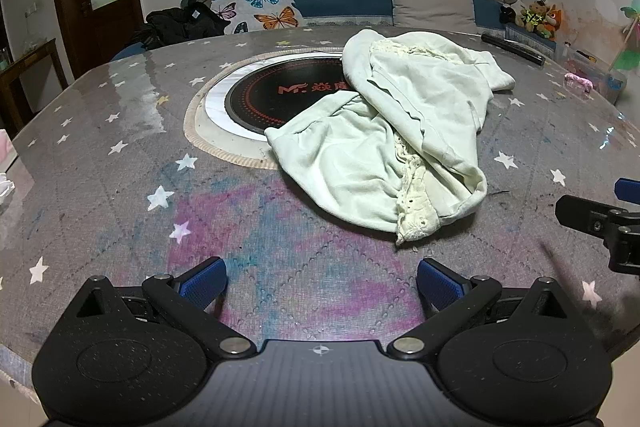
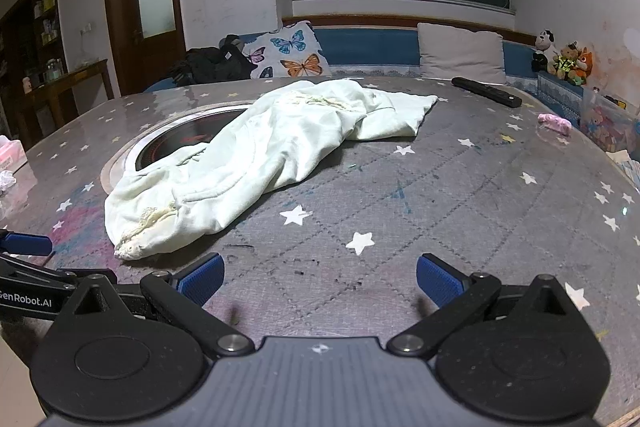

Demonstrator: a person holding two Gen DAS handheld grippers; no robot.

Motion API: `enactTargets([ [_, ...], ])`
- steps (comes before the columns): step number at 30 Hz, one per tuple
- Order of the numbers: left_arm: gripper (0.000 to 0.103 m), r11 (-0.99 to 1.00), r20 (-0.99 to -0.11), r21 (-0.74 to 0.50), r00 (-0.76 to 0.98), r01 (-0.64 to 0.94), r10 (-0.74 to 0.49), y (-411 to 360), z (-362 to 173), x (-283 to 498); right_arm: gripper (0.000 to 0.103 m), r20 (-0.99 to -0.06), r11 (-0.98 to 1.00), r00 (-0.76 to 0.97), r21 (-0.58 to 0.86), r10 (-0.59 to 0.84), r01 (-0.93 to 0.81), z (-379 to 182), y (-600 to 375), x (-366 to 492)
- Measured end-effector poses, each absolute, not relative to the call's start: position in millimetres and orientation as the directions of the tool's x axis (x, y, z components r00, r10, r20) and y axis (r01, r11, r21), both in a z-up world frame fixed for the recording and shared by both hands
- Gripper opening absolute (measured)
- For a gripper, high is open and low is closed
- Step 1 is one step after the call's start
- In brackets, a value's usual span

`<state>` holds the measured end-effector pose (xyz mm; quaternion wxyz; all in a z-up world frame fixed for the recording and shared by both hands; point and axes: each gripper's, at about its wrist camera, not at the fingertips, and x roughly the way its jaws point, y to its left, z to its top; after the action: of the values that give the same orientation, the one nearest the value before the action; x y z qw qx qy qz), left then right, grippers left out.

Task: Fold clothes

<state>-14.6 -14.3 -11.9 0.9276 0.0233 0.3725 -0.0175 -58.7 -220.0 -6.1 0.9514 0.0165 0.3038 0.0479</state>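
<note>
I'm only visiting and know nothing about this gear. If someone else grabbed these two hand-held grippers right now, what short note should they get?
Left gripper: open, empty, hovering above the table short of the garment.
Right gripper: open, empty, also above bare table.
Pale green garment: lies crumpled in a heap, its lace trim at the near end, partly covering the round black cooktop set in the table.
Done: no fold visible.
Left: spread it flat, then fold it.
</note>
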Motion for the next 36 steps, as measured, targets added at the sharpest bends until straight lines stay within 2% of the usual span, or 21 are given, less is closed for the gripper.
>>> enactTargets([
  [36, 0.103, 0.998, -0.697, 0.026, 0.716, 0.058, -0.023, -15.6, -12.1, -10.1, 0.103, -0.594, 0.994, 0.797, 0.065, 0.111, -0.090, -10.0, -217.0, -53.2],
])
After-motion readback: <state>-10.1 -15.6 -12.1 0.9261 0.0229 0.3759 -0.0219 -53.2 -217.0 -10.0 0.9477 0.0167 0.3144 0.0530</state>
